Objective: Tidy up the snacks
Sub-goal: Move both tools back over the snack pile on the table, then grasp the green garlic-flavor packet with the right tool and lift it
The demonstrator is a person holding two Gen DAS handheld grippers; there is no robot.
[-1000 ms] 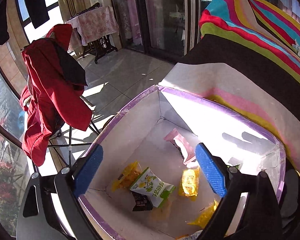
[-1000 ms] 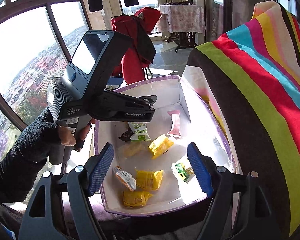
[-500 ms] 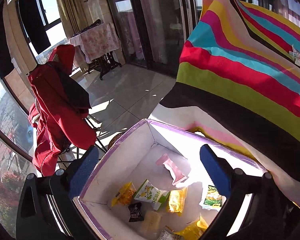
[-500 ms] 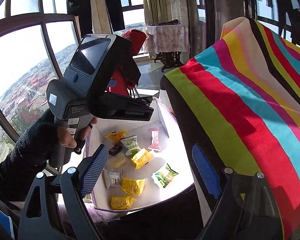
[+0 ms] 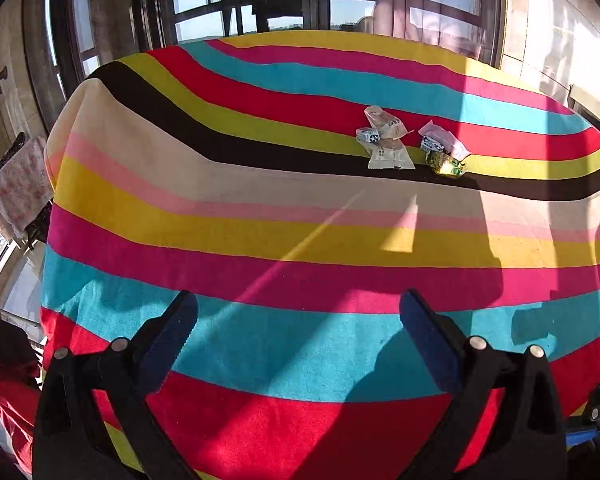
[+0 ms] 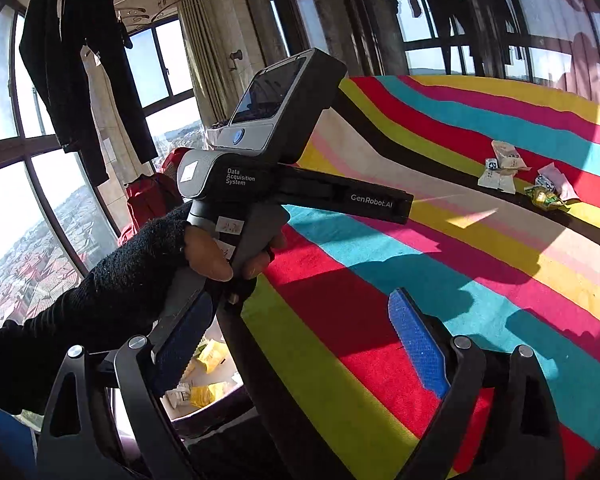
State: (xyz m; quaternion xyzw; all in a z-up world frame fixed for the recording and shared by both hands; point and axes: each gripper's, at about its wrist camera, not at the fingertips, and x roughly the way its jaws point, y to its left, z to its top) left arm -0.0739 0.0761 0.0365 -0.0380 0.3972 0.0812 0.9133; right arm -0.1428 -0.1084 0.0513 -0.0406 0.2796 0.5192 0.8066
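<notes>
Several snack packets lie in a small heap on the striped tablecloth (image 5: 260, 240): white wrappers (image 5: 384, 140), a pink one (image 5: 440, 140) and a shiny green-gold one (image 5: 446, 165). The heap also shows in the right wrist view (image 6: 500, 168). My left gripper (image 5: 296, 336) is open and empty, above the near part of the table, well short of the heap. My right gripper (image 6: 300, 344) is open and empty at the table's left edge. The left gripper's body (image 6: 268, 176) is in front of it. The white box (image 6: 204, 380) with yellow packets sits low, beside the table.
A red jacket (image 6: 148, 196) hangs by the windows to the left. Dark clothes (image 6: 72, 60) hang from above. Windows ring the room behind the table.
Both grippers have swung up and away from the box toward the tabletop. The box has left the left wrist view; the snack heap on the cloth has come into view.
</notes>
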